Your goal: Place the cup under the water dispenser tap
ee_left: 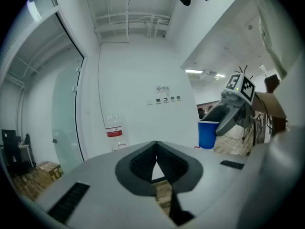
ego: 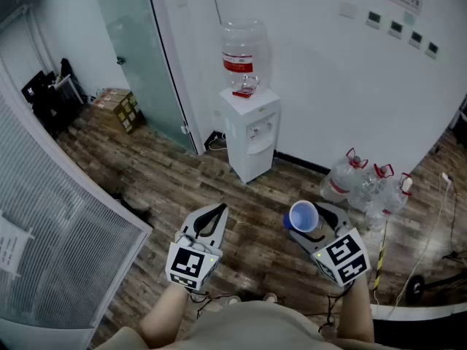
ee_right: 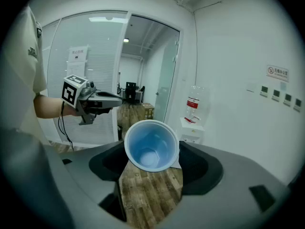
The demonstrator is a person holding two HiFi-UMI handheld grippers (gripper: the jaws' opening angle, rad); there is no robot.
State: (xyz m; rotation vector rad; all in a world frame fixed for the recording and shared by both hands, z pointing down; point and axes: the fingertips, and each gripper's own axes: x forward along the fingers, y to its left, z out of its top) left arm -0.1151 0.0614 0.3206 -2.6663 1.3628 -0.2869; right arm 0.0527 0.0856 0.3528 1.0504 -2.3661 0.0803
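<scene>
- The right gripper (ego: 312,223) is clenched on a blue disposable cup (ego: 303,216). Its jaws stand wide against the cup's side walls, and the cup's mouth opens up toward the person. The cup looks empty inside.
- The cup will likely handle as very light, thin-walled and smooth. A hard squeeze would buckle it, and a loose one could let it slip. The best hold is probably a gentle one on opposite walls just below the stiffer rim, with the base left free to set down.
- The left gripper (ego: 217,214) is held out beside it, jaws together on nothing.
- Bare wood floor (ego: 182,188) lies ahead.
- The white water dispenser (ego: 249,133) stands against the wall under its bottle (ego: 243,53). The cup is well apart from its tap (ego: 257,131).
- Spare water jugs (ego: 365,184) sit on the floor to the right of the dispenser.
</scene>
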